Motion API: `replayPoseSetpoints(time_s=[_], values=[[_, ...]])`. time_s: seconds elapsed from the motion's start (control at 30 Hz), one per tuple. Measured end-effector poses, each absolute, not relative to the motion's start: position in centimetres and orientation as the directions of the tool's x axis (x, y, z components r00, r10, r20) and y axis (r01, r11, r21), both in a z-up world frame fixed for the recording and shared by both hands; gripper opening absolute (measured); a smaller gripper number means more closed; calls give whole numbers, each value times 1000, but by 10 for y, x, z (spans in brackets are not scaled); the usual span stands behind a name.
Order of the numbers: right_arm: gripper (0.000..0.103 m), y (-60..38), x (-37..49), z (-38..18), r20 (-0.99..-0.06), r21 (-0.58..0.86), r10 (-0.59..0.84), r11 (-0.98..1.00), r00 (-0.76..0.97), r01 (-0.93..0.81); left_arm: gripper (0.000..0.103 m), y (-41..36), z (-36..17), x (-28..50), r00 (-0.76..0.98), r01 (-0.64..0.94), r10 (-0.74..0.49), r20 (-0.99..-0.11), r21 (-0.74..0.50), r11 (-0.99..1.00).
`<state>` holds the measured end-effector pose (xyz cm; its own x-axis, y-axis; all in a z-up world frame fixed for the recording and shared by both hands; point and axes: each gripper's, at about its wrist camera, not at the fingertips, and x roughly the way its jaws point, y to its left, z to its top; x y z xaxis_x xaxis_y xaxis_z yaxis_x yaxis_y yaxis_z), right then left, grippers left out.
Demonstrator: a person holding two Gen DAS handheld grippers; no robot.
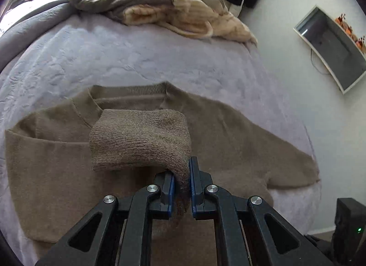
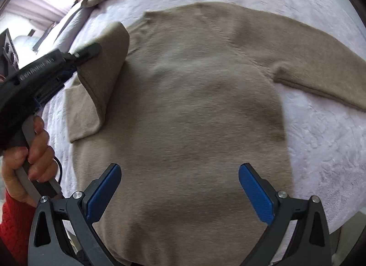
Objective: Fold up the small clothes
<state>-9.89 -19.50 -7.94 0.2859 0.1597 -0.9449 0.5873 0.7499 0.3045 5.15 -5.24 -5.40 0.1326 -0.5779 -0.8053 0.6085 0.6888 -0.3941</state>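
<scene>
Tan knit sweater (image 2: pixel 187 110) flat on lavender bedspread (image 1: pixel 137 55), filling frame centre. Left gripper (image 1: pixel 182 182) pads clamped on ribbed sleeve cuff (image 1: pixel 139 140), lifted over sweater chest. Right gripper (image 2: pixel 180 188) fingers wide apart above hem, lower frame. Clothes pile (image 1: pixel 160 2) at top.

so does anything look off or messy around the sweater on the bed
Nothing on the sweater looks damaged; its left sleeve cuff is just lifted in the left gripper. Only the heap of unfolded clothes at the bed's far end looks messy.
</scene>
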Motion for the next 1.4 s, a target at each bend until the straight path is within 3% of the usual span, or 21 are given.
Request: replayPoseSetpoints(time_s=[0.07,0.13,0.17,0.2,0.37,0.5,0.67,0.83,0.9,0.93,0.97,1.0,1.1,1.23,1.3,1.37,1.4], values=[[102,-204,-106,-88,-949,295,155,735,273,610,11,-62,-67,45,131,623,-526,-840,-344,703],[102,-210,-109,-93,-953,288,152,725,263,625,30,-66,-77,49,149,632,-463,-874,-276,724],[102,-213,-110,-94,-954,283,148,724,259,629,51,-65,-76,46,175,632,-433,-884,-236,738],[102,-215,-109,-95,-956,279,144,724,257,631,64,-60,-72,45,208,627,-416,-885,-206,751],[102,-217,-88,-88,-958,251,105,761,268,598,64,-10,-38,53,270,612,-411,-871,-174,771],[102,-194,-41,-71,-955,144,0,875,297,461,64,49,-36,98,323,522,-347,-881,-140,841],[102,-139,31,-64,-923,-89,-154,977,353,195,64,119,-75,174,272,321,-207,-940,-114,940],[102,-96,89,-94,-856,-382,-355,924,376,5,64,139,-114,209,144,233,-248,-958,-211,949],[95,-95,104,-113,-829,-481,-448,877,336,-16,64,140,-118,212,131,230,-271,-953,-237,944],[77,-99,109,-120,-823,-504,-474,863,313,-18,60,140,-117,213,136,234,-280,-950,-244,941],[35,-104,110,-121,-833,-492,-465,870,298,-16,26,141,-115,213,145,242,-301,-942,-261,934],[9,-113,114,-119,-870,-423,-405,906,283,-3,9,143,-113,214,135,241,-332,-934,-294,925],[10,-156,102,-84,-908,-124,-180,978,378,168,9,156,-106,215,159,209,-377,-912,-342,916],[12,-237,54,-72,-843,290,34,869,537,401,9,181,-110,211,159,180,-439,-884,-412,893],[22,-275,26,-102,-824,458,128,723,551,517,9,190,-113,213,160,156,-459,-874,-437,886],[52,-299,1,-132,-841,502,160,589,518,633,9,198,-112,213,159,146,-469,-869,-449,881],[51,-308,-13,-141,-812,558,183,520,554,646,9,203,-112,214,159,149,-472,-867,-451,880]])
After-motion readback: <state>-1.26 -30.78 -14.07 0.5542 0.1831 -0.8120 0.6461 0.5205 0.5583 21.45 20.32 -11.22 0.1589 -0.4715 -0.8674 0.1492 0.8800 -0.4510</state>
